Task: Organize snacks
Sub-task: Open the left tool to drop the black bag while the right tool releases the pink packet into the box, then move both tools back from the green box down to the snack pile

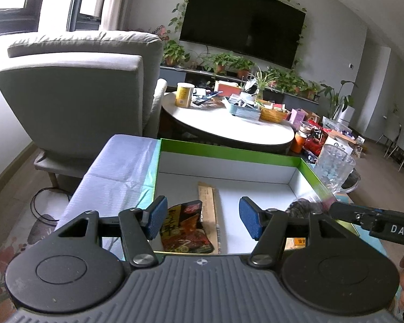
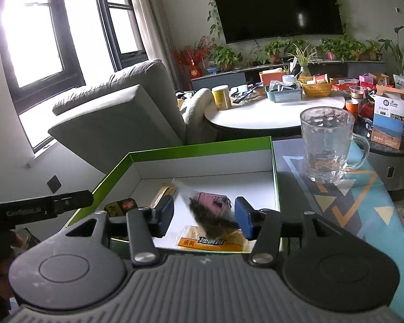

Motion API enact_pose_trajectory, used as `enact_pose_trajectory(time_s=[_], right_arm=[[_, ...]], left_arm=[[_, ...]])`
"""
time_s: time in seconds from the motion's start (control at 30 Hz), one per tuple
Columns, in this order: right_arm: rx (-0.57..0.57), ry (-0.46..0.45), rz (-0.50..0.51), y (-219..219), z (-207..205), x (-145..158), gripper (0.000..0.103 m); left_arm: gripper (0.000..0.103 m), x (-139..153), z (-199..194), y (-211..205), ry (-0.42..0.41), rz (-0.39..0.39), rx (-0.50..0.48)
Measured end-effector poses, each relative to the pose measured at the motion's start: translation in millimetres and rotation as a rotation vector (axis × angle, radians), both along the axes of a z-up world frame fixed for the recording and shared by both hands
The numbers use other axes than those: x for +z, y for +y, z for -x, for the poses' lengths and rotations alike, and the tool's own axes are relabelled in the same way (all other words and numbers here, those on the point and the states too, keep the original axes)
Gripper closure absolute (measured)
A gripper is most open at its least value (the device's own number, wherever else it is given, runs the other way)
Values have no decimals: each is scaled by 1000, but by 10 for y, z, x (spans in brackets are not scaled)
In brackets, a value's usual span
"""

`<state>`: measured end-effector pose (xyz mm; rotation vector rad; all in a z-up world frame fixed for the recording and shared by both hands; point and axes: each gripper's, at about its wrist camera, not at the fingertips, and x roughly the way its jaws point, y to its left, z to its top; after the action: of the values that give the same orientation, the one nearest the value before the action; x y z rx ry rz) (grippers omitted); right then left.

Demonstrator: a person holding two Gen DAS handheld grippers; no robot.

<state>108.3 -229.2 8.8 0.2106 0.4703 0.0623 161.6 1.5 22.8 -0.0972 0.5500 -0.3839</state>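
Though open — left gripper [image 1: 202,220] over box [image 1: 229,153]

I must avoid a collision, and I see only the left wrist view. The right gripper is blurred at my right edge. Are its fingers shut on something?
Observer: No. The right gripper has its fingers apart; a blurred pink-and-dark packet is between them, over the box.
Operator: Does anything lie under it?
Observer: Yes, a yellow-orange packet lies on the box floor, near the front edge.
Operator: And the glass?
Observer: The glass mug stands outside the box, handle pointing away from it.
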Motion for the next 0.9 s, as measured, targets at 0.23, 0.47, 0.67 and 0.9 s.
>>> enact_pose_trajectory(time_s=[0.23, 0.47, 0.67, 0.9], right_arm=[[-24, -11, 4, -102, 164, -11, 46], [-66, 46, -12, -244, 346, -160, 45], [-65, 78, -30, -193, 420, -243, 44], [-40, 46, -1, -117, 571, -212, 44]], left_arm=[[47, -26, 156, 157, 5, 0, 26], [47, -189, 320, 353, 56, -14, 63], [47, -254, 460, 422, 79, -21, 60], [47, -304, 615, 464, 95, -27, 43]])
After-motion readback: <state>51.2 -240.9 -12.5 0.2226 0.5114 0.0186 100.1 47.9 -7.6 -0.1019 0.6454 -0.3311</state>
